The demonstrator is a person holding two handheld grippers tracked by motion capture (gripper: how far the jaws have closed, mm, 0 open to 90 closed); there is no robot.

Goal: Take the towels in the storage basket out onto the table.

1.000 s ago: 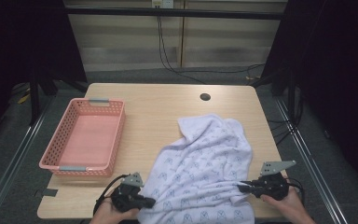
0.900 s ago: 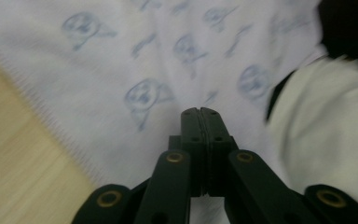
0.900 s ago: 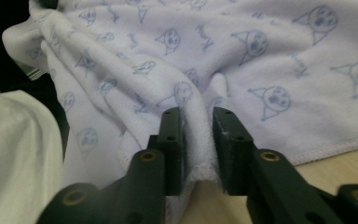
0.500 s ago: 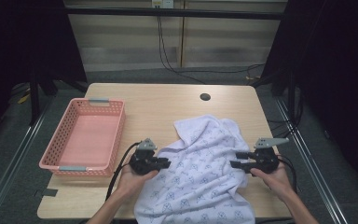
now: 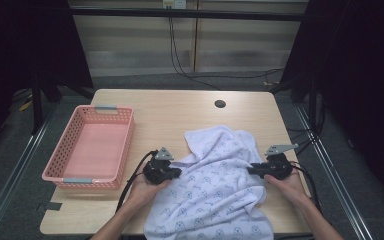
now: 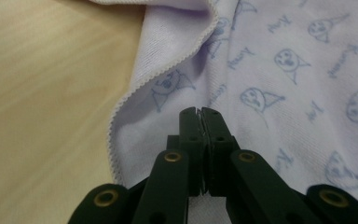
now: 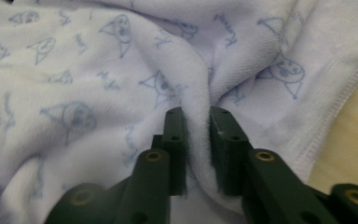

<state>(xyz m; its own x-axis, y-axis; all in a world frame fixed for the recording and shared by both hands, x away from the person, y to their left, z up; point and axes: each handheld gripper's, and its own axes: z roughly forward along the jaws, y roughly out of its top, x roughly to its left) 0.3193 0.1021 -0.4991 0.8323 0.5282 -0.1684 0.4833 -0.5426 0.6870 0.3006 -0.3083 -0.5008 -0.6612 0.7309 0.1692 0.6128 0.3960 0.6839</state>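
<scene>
The white patterned towel point(image 5: 215, 195) lies crumpled on the table point(image 5: 180, 112), its near end hanging over the front edge. The left gripper point(image 5: 172, 172), jaws together, seems to pinch no cloth. The right gripper point(image 5: 252, 170) clamps a fold. Both have moved forward from the near edge, bunching the towel, probably folding. Beyond sits a pink basket point(image 5: 55, 167).

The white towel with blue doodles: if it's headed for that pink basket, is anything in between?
Nothing visible. Bare wooden tabletop separates the white printed towel from the pink plastic basket. The left gripper sits on the towel's nearer edge.
</scene>
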